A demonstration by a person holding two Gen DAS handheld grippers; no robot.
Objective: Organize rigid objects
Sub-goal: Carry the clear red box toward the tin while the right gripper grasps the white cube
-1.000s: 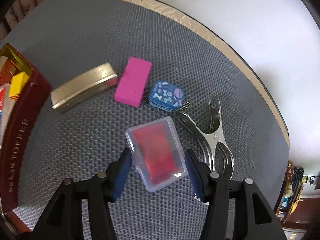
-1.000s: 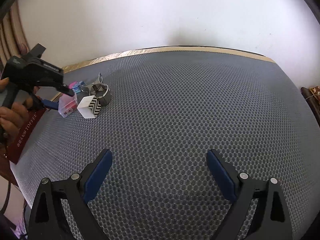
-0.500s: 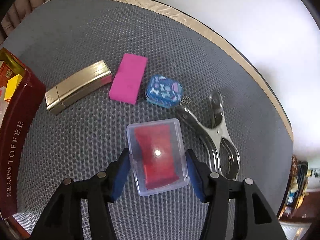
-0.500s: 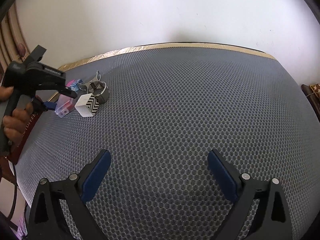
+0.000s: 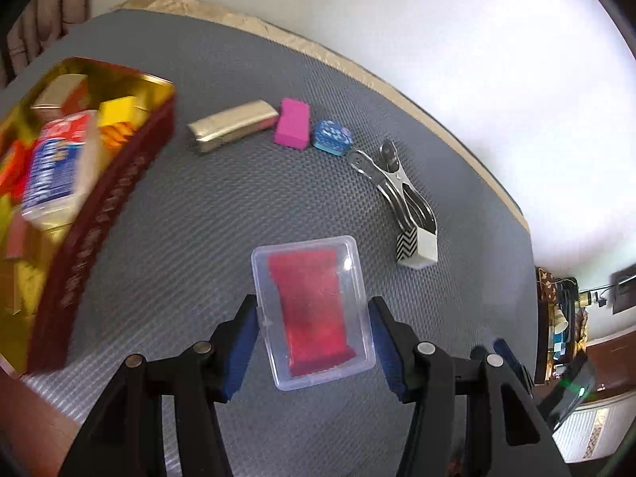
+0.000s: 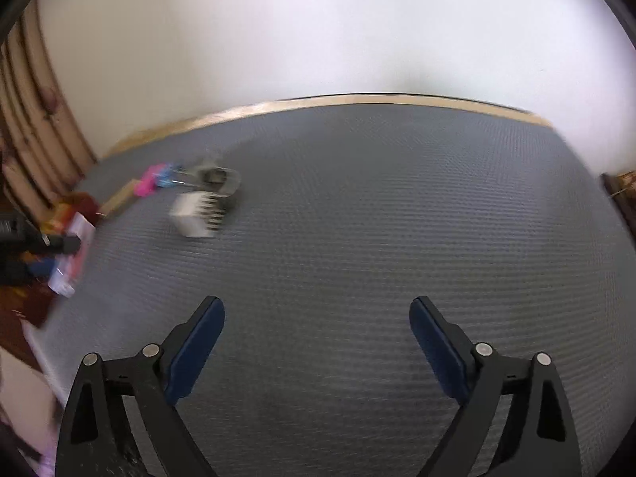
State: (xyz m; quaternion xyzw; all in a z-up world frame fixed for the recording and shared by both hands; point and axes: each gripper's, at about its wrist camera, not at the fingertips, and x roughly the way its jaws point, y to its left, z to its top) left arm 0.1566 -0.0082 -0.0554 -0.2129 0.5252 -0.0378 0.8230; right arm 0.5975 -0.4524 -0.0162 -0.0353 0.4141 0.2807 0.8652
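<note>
My left gripper (image 5: 312,320) is shut on a clear plastic case (image 5: 312,310) with a red packet inside, held above the grey mat. To its left stands a red toffee tin (image 5: 99,206) with a gold inside, holding several packets and a white bottle. On the mat beyond lie a gold bar-shaped box (image 5: 230,125), a pink block (image 5: 293,127), a small blue patterned case (image 5: 332,137), a metal clip (image 5: 401,194) and a white box with zigzag stripes (image 5: 415,248). My right gripper (image 6: 317,318) is open and empty over bare mat.
The grey honeycomb mat (image 6: 377,218) covers the table, with a tan edge strip and a white wall behind. In the right wrist view the objects are blurred at the far left, with the white box (image 6: 194,214) nearest and my left gripper's case (image 6: 69,262) beside the tin.
My left gripper has pulled back and turned left with the case, so the tin's inside now shows. The right wrist view has shifted and is blurred by motion.
</note>
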